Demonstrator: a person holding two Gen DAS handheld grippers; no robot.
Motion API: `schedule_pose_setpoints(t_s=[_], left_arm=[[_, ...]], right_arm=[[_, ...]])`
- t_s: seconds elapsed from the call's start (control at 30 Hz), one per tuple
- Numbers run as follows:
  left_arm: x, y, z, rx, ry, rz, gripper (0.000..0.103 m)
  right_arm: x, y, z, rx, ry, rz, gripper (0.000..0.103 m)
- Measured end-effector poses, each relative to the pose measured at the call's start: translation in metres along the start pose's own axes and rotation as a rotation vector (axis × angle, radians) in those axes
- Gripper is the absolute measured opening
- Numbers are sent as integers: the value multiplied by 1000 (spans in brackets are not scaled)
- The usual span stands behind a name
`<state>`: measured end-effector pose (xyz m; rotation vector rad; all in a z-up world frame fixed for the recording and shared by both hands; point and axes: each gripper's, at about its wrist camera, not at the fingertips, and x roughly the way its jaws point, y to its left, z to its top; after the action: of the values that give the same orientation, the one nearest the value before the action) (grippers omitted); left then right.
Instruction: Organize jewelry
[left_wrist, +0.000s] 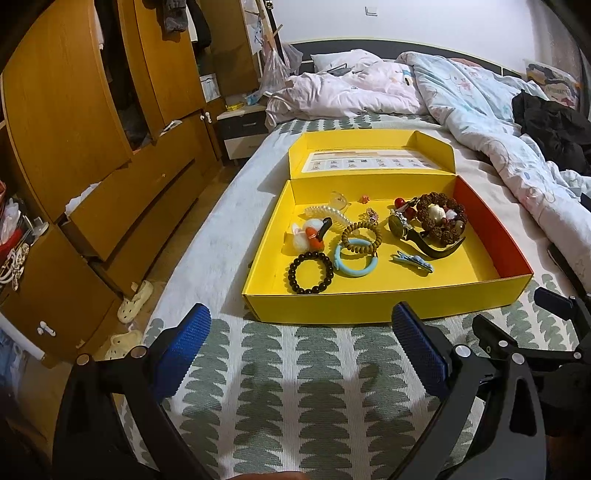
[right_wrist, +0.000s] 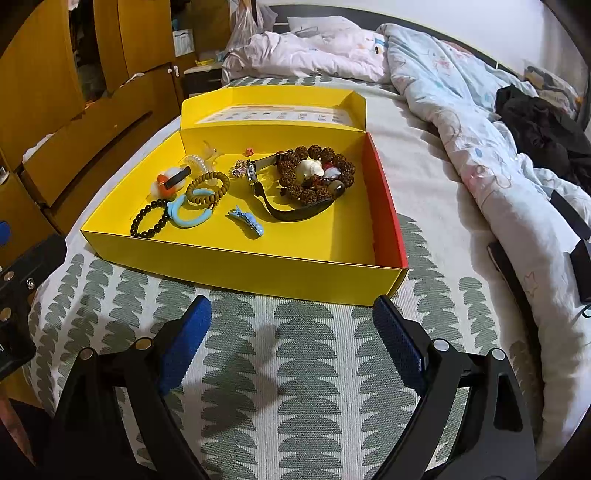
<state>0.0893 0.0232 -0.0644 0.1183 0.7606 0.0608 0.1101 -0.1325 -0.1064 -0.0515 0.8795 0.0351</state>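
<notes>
Bedroom: wooden wardrobe (left_wrist: 74, 122) left, unmade bed (left_wrist: 369, 96), white wall (left_wrist: 443, 22).

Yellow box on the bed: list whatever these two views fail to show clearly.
- Printed card inside the yellow box's lid: too small and blurred to read, both views.
- Watch face: side-on in the left wrist view, hidden behind its own case in the right.
- White piece inside the brown seed bracelet: ringed by beads, kind unclear.
- Tiny orange item by the back wall: too small to identify.
</notes>
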Motion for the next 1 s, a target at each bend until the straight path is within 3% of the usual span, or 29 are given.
schedule_pose_setpoints(t_s=[0.63,1.0], left_arm=[[-2,4,1,20,-7,-7,97],[-8,5,2,32,-55,-7,97]], right_arm=[[2,-4,-1,-14,-2,-10,89],[4,-5,-1,-24,3,-15,89]])
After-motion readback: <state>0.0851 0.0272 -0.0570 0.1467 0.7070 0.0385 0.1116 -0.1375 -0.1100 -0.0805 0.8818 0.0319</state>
